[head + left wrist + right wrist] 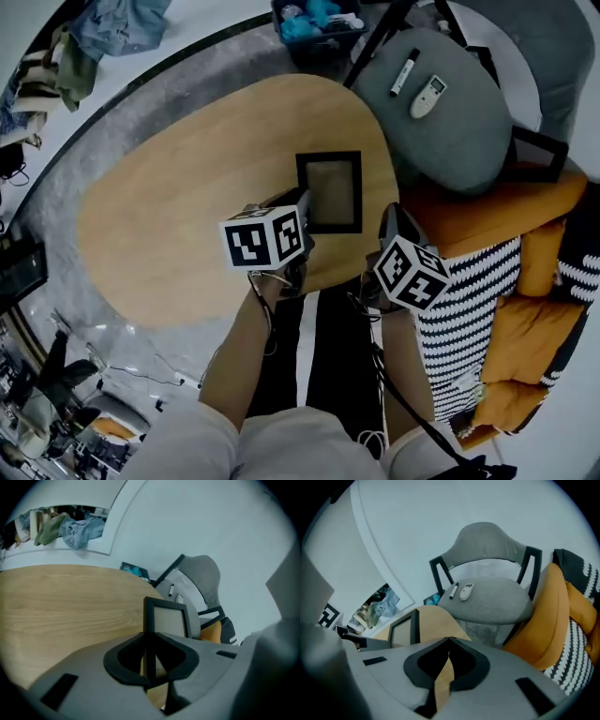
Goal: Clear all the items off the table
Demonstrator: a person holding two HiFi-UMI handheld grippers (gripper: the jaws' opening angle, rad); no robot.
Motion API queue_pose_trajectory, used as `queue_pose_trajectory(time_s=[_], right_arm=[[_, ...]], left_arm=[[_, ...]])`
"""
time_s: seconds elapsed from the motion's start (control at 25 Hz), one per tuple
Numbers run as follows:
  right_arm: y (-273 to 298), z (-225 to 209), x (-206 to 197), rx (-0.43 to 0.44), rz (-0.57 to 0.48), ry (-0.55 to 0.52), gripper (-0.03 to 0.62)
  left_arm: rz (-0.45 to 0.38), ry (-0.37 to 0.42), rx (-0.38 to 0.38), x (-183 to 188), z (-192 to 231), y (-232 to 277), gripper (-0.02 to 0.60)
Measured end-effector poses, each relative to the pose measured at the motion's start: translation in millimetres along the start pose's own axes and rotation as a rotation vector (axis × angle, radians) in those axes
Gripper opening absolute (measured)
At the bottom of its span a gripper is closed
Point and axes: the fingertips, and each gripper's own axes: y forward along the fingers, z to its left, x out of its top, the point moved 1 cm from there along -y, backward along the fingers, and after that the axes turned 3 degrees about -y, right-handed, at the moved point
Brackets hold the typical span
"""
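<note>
A black picture frame (330, 190) with a beige inside is at the right end of the oval wooden table (169, 225). My left gripper (298, 208) is shut on its near left edge. In the left gripper view that edge runs between the pads of the left gripper (149, 641), and the frame (171, 620) rises tilted beyond them. My right gripper (392, 223) hangs over the table's right edge, beside the frame and apart from it. Seen close up, the right gripper (449, 640) is shut with nothing in it, and the frame (401, 627) is to its left.
A grey chair (441, 122) behind the table's right end carries a marker (404, 72) and a white remote (428, 96). A second black frame (536, 155) leans by an orange sofa (487, 220) with a striped blanket (469, 300). A dark basket (319, 23) and clothes (103, 33) lie beyond.
</note>
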Motion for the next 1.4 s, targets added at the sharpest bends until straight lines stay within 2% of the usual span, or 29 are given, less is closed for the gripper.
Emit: queue_pose_trajectory(time_s=[0.16,0.32,0.6,0.96,1.2,1.4], right_arm=[[-15,-36,4,-0.041,-0.029,0.076,0.025],[-23,-64,15,-0.065,-0.055,0.108,0.025],[-27,-108,52,-0.101,-0.11,0.141,0.025],[-9,-170,109,-0.13,-0.162,0.179,0.025],[5,-209,129,-0.152,-0.165,0.198,0.025],[19,-234,138,-0.166,-0.167,0.219,0.023]], left_arm=[[0.052,0.087,-0.034,-6,-45,21,0.074],[0.082,0.156,-0.049,-5,-80,41,0.074],[0.09,0.226,-0.076,20,-139,70,0.074],[0.104,0.303,-0.076,55,-207,130,0.074],[0.133,0.373,-0.081,68,-249,181,0.075],[0.152,0.404,-0.078,76,-269,223,0.074]])
